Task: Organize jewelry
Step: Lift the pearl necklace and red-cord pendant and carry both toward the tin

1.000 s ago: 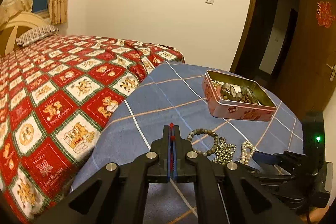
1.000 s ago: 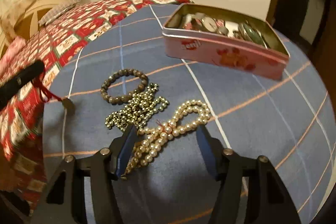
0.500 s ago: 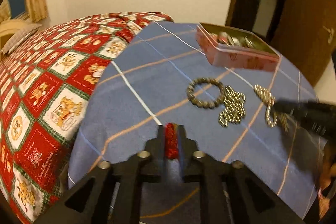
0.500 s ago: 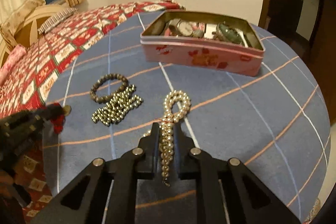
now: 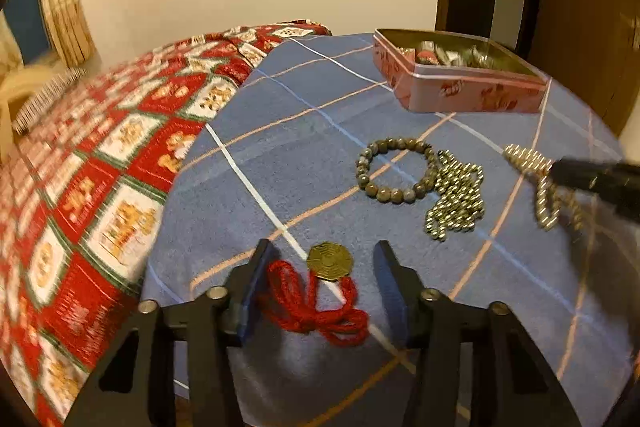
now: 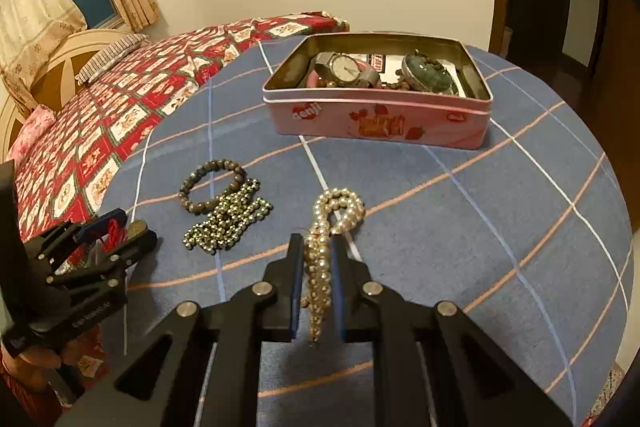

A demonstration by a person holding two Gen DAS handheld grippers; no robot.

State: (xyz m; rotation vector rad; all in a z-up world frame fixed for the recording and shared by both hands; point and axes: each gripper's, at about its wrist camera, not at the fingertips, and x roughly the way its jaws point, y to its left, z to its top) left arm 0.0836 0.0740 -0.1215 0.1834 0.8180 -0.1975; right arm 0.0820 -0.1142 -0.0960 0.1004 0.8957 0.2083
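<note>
Both tools angle downward: left tool (image 5: 320, 267) just opening around the red-corded pendant (image 5: 329, 261), right tool (image 6: 316, 259) clamped on the pearl necklace (image 6: 332, 215).

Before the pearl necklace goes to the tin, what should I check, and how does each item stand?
1. Right gripper shut on pearl necklace: ok.
2. Necklace fully off the cloth: not ok, its loop lies on the blue tablecloth.
3. Pink tin open, no lid on it: ok.
4. Room left inside the tin: cannot tell.
5. Left gripper, just opening, free of the red-cord pendant: ok.
</note>
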